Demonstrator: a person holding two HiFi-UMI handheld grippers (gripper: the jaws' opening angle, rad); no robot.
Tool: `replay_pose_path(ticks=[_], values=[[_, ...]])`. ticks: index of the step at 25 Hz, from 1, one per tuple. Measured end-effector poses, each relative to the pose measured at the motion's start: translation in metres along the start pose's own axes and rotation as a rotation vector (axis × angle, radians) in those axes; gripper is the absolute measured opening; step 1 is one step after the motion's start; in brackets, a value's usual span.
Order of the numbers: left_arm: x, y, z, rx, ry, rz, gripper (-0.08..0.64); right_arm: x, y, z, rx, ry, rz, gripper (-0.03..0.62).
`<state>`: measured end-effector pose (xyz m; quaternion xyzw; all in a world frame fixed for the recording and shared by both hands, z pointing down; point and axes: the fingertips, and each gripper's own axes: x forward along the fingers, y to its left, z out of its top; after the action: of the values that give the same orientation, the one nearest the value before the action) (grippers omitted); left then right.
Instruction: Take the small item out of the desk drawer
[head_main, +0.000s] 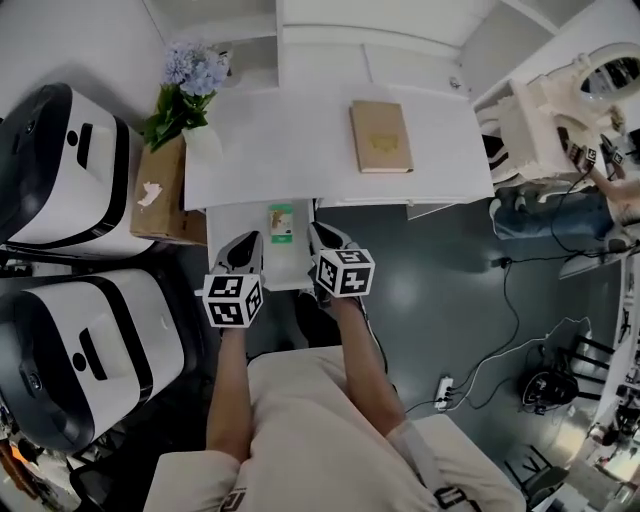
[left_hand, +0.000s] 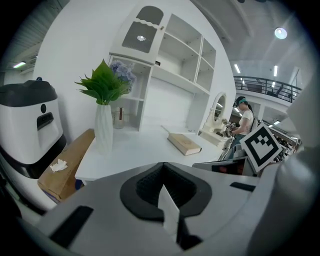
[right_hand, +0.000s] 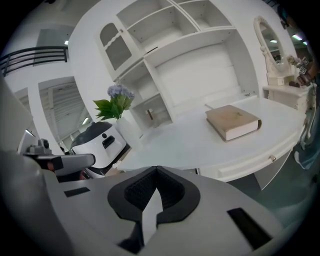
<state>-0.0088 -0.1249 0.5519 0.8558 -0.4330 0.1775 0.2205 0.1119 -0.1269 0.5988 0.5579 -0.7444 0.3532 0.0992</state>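
The left gripper (head_main: 244, 245) hung over the open drawer (head_main: 232, 220), its jaws pinched together and empty. The small green item (head_main: 281, 223) lay in the drawer between both grippers. The right gripper (head_main: 322, 238) was likewise closed on nothing.

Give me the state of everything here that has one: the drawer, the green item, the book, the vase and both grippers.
Drawer: pulled open.
Small green item: lying in the drawer, not gripped.
Book: closed, flat on the desk.
Vase: upright, holding flowers.
Left gripper: shut, empty.
Right gripper: shut, empty.
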Motion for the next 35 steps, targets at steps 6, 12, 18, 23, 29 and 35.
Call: replay_pose_path(ticks=[6, 12, 18, 23, 29, 35], values=[[0.027, 0.013, 0.002, -0.034, 0.020, 0.032, 0.015, 0.050, -0.002, -0.015, -0.022, 0.101, 0.031, 0.023], [0.038, 0.030, -0.008, -0.056, 0.054, 0.070, 0.015, 0.088, -0.005, -0.030, -0.016, 0.181, 0.057, 0.025], [0.041, 0.043, -0.010, -0.078, 0.065, 0.107, 0.015, 0.109, -0.004, -0.038, 0.003, 0.229, 0.081, 0.026], [0.041, 0.038, -0.011, -0.076, 0.068, 0.098, 0.015, 0.116, -0.005, -0.045, 0.060, 0.238, 0.097, 0.028], [0.041, 0.034, -0.016, -0.082, 0.072, 0.087, 0.015, 0.119, -0.010, -0.054, 0.049, 0.260, 0.084, 0.055], [0.043, 0.039, -0.016, -0.061, 0.070, 0.063, 0.015, 0.128, -0.010, -0.056, 0.046, 0.269, 0.048, 0.071]])
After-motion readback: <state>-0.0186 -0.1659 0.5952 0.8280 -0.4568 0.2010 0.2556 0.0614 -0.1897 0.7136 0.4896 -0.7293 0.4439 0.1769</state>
